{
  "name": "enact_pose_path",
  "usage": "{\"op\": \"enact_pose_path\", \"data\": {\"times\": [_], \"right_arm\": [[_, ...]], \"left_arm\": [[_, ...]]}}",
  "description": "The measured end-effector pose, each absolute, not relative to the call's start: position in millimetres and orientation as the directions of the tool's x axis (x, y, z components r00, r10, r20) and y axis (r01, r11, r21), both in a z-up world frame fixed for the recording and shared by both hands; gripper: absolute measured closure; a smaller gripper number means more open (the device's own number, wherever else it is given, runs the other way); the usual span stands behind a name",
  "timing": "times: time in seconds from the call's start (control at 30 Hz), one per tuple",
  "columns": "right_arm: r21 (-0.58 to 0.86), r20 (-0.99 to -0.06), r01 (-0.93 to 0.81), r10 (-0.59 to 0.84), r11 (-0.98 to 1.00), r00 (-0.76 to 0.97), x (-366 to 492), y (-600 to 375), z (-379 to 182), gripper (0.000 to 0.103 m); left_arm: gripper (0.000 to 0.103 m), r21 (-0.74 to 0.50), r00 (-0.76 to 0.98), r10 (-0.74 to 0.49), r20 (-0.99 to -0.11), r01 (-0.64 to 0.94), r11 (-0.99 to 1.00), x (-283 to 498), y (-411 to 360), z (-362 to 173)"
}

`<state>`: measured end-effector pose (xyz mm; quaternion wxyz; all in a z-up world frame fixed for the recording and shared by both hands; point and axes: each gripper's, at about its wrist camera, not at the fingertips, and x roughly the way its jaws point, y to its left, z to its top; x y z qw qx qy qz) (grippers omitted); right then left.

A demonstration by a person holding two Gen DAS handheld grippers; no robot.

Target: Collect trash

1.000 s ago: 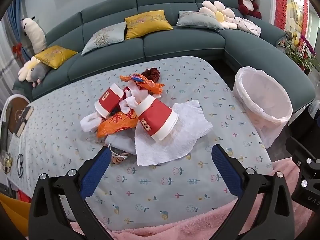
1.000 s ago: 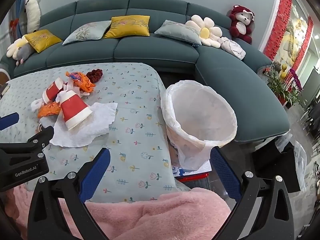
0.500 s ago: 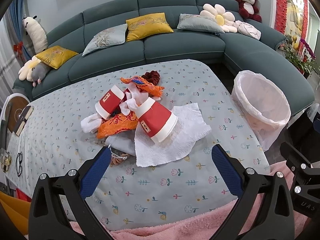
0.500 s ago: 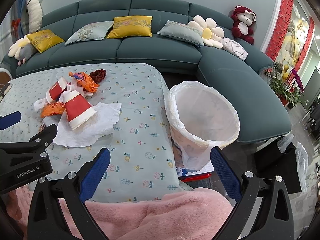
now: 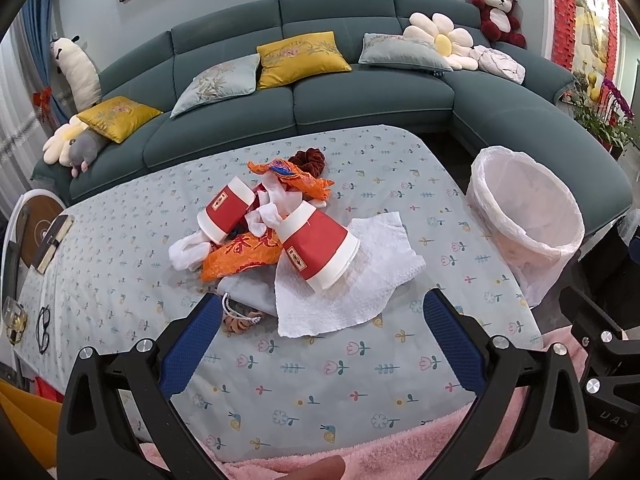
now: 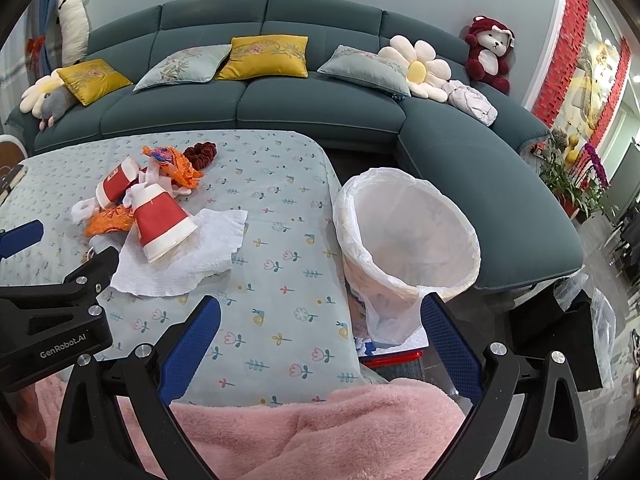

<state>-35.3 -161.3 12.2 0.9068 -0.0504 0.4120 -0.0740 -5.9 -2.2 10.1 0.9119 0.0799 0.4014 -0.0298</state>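
Observation:
A pile of trash lies mid-table: two red and white paper cups (image 5: 318, 248) (image 5: 225, 214) on their sides, a white paper towel (image 5: 352, 280), orange wrappers (image 5: 240, 254), white crumpled tissue (image 5: 188, 254) and a dark red scrunchie (image 5: 308, 159). The pile also shows in the right wrist view (image 6: 160, 224). A white-lined trash bin (image 5: 528, 220) (image 6: 408, 236) stands beside the table's right edge. My left gripper (image 5: 320, 320) is open and empty, just short of the pile. My right gripper (image 6: 320, 320) is open and empty, over the table's near right corner beside the bin.
The table has a flowered cloth (image 5: 320, 368). A teal sofa (image 5: 340, 92) with cushions and plush toys curves behind and to the right. Glasses (image 5: 43, 330), a book (image 5: 52, 236) and a glass (image 5: 12, 316) lie at the table's left. A pink blanket (image 6: 320, 428) is nearest me.
Both grippers have drawn slightly forward and up; the pile and the bin sit a little lower and nearer in view. Nothing was taken hold of.

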Motion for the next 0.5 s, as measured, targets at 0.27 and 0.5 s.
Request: {"op": "enact_pose_path", "data": {"times": [0.27, 0.5], "right_arm": [[-0.153, -0.738, 0.095, -0.178, 0.984, 0.651, -34.9, -161.0, 12.7, 0.007], [-0.153, -0.738, 0.095, -0.178, 0.984, 0.651, -34.8, -160.8, 13.6, 0.007]], "left_arm": [[0.007, 0.125, 0.674, 0.015, -0.739, 0.116, 0.985, -6.4, -1.6, 9.2], [0.007, 0.127, 0.672, 0.016, -0.740, 0.116, 0.985, -6.5, -1.4, 8.6]]}}
